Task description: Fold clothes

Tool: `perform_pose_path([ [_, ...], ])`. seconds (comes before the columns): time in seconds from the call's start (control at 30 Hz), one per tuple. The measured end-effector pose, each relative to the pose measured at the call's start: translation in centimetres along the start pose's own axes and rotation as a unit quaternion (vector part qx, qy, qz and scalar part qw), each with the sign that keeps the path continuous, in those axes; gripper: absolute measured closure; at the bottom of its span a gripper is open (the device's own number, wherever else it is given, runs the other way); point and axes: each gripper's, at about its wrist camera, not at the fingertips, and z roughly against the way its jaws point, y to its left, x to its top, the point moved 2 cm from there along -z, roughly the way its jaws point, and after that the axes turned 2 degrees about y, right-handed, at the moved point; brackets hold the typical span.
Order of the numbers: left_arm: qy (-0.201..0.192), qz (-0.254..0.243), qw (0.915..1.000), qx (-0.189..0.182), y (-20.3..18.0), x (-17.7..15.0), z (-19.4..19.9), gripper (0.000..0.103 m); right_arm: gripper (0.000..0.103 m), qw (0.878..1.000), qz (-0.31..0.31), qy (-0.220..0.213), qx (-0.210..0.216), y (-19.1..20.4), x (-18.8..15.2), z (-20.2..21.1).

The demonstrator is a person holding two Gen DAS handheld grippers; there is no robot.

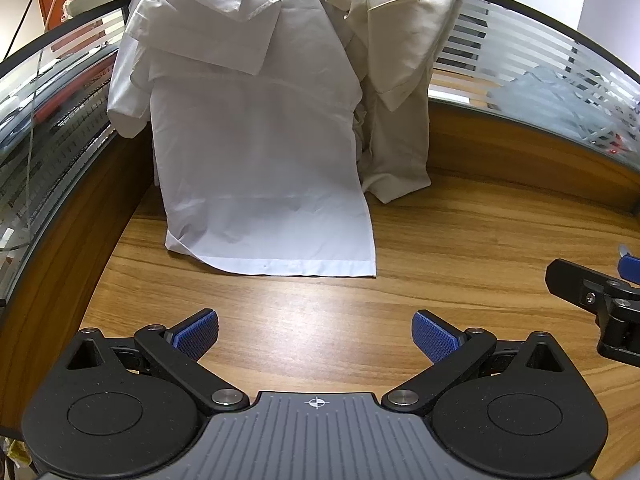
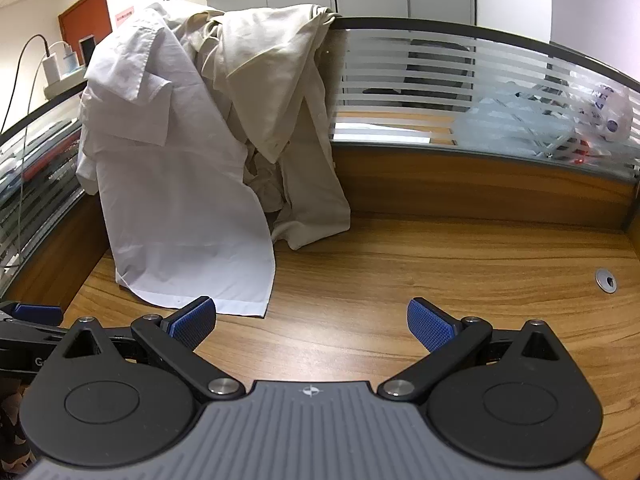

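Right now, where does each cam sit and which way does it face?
Left wrist: on the left gripper, low over the desk, facing the white shirt hung on the partition; own open fingers show, right gripper at the right edge.
Right wrist: on the right gripper, facing the same corner; own open fingers, left gripper at the left edge.
Shared: white shirt, beige shirt, desk.

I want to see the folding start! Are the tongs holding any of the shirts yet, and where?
No, nothing is held. The left tongs and right tongs are both open over the bare wooden desk, short of the white shirt and cream shirt.
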Motion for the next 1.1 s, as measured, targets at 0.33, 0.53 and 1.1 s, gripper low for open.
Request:
perform_pose_path([
  [0.33, 0.003, 0.008, 1.0000, 0.001, 0.4, -0.1, -0.1, 0.000, 0.000, 1.000, 0.010, -0.001, 0.001, 0.5, 0.1, -0.2],
  [0.53, 0.006, 0.009, 0.9999, -0.001, 0.4, 0.0, -0.3, 0.000, 0.000, 1.000, 0.007, 0.004, 0.000, 0.4, 0.1, -0.3],
  [1.1, 0.016, 0.047, 0.9983, 0.028, 4.1, 0.1, -3.6, 0.000, 0.001, 0.996, 0.062, 0.032, 0.047, 3.0, 2.8, -4.7],
])
